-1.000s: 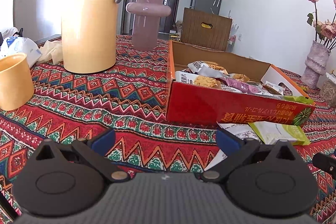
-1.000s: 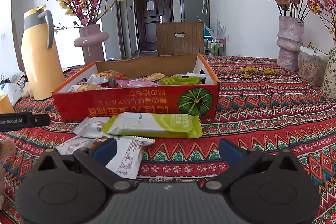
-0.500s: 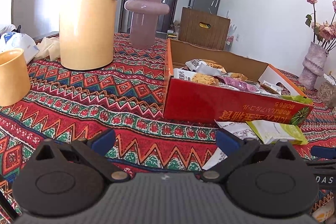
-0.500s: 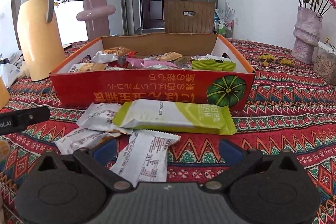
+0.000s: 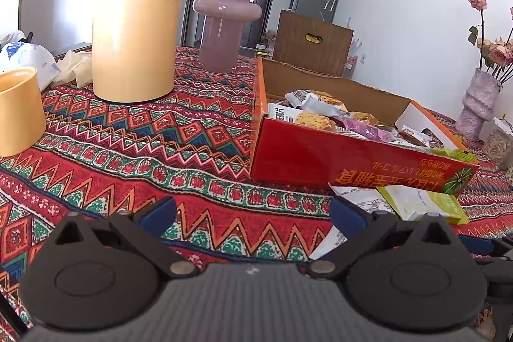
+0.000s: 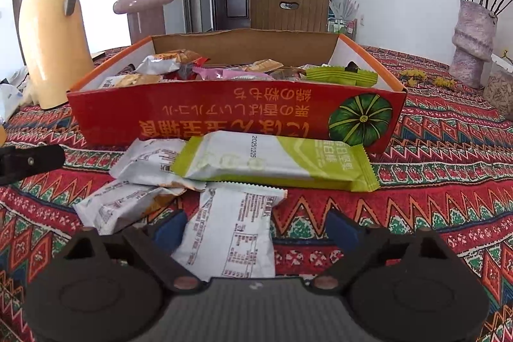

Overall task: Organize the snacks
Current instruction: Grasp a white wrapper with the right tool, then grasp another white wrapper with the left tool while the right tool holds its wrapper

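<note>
Four loose snack packets are seen on the patterned tablecloth (image 6: 449,149) just in front of the red box (image 6: 224,114), which is already partly filled. The right gripper (image 6: 256,228) is lowered over the white packet (image 6: 234,229), jaws closing but not yet pressing it. The green bar (image 6: 275,164) is left beside the box. The left gripper (image 5: 253,213) is held spread wide, nothing between its jaws
</note>
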Demonstrator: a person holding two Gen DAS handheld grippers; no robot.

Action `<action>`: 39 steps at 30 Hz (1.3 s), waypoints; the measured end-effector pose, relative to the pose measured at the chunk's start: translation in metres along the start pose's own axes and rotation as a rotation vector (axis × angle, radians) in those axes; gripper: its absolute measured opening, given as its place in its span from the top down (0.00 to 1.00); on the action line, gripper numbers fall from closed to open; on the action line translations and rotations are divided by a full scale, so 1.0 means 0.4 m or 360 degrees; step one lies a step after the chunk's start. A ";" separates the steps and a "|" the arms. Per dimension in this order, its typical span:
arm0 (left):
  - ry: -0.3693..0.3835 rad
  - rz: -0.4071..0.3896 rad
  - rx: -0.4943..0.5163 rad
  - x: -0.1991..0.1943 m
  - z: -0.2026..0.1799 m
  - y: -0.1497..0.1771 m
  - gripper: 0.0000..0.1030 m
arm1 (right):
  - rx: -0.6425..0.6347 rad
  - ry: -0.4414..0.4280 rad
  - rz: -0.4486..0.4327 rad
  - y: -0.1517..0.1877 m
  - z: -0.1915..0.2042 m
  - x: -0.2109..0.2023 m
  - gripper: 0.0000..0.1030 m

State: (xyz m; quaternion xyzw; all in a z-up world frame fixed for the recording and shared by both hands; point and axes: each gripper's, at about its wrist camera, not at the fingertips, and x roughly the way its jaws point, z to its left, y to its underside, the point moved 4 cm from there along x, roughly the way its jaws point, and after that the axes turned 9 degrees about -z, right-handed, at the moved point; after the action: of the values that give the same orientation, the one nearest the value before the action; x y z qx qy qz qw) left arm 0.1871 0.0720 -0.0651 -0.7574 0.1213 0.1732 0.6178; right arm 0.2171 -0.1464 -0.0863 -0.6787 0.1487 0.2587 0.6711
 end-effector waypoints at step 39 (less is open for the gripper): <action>0.0158 0.0220 0.0300 0.017 -0.164 0.010 0.00 | 0.0188 0.0034 -0.0223 0.022 -0.140 -0.135 0.58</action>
State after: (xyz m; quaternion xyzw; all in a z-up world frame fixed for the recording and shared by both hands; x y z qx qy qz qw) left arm 0.1991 0.0073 -0.0598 -0.6935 0.2192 0.1655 0.6661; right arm 0.1765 -0.2102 -0.0660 -0.6494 0.1230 0.1947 0.7247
